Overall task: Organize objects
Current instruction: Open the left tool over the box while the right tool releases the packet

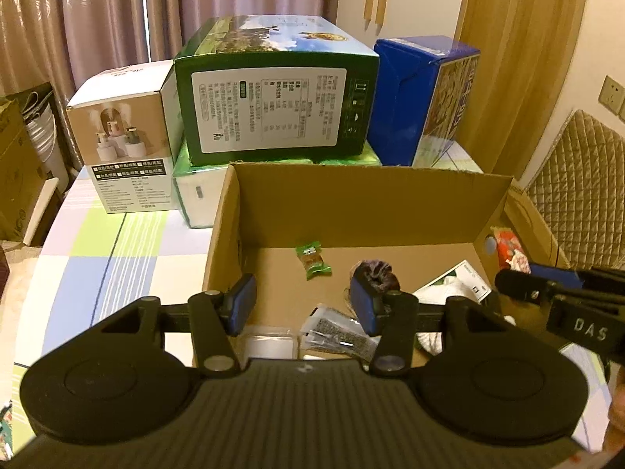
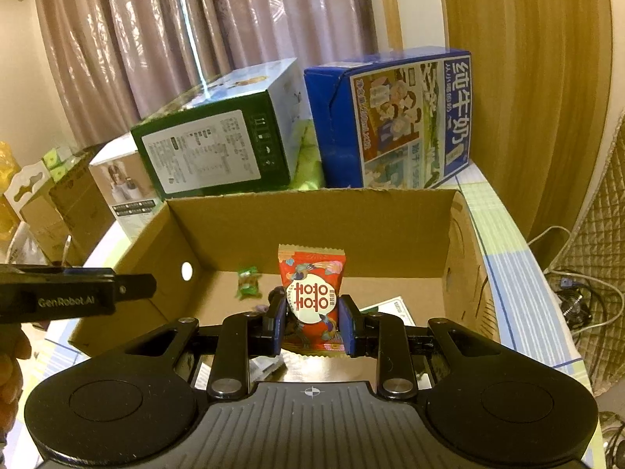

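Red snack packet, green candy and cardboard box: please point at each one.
red snack packet [image 2: 312, 297], right wrist view, on its round white label.
green candy [image 1: 311, 260], left wrist view, on its middle.
cardboard box [image 1: 351, 207], left wrist view, on its far inner wall.

Home room, curtains, quilted headboard, checked tablecloth

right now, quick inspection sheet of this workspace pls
surface: table under a checked cloth
job's things: open cardboard box; red snack packet; green candy, dark scrunchie and papers on the box floor
clutter: green carton, blue milk carton, white product box behind
grippers: left gripper open, empty; right gripper clamps the packet over the box
cables: tangle on the floor
surroundings: curtains, wooden panel
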Demonstrator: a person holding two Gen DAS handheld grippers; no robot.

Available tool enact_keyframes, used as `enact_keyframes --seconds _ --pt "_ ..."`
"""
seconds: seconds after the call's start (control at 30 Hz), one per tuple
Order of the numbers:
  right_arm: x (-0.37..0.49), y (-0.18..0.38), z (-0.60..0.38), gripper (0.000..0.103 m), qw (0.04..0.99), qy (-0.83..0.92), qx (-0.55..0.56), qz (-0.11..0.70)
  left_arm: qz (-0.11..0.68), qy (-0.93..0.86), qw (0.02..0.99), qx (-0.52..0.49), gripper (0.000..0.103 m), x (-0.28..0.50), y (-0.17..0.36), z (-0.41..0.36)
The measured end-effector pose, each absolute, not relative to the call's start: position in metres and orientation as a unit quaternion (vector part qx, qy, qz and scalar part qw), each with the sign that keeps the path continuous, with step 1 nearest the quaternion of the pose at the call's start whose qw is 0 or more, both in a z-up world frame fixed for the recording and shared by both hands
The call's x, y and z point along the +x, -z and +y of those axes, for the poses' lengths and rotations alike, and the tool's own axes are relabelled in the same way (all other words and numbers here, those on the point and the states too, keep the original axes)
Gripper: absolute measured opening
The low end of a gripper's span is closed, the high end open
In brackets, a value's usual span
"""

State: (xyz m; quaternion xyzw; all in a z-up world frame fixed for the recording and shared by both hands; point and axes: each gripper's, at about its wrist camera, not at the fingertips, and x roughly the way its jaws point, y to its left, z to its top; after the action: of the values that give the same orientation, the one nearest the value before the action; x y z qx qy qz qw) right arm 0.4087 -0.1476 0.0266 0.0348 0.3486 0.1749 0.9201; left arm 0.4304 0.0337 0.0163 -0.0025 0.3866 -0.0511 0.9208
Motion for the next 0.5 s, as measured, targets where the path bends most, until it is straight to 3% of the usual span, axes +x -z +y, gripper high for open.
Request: enact_keyframes --seconds 0.5 --pt "0.4099 -0.0299 -0.1485 0.026 0.922 -0.177 0.049 0.342 0.398 0.052 0.916 0.016 0.049 0.4287 -0.0107 0.0300"
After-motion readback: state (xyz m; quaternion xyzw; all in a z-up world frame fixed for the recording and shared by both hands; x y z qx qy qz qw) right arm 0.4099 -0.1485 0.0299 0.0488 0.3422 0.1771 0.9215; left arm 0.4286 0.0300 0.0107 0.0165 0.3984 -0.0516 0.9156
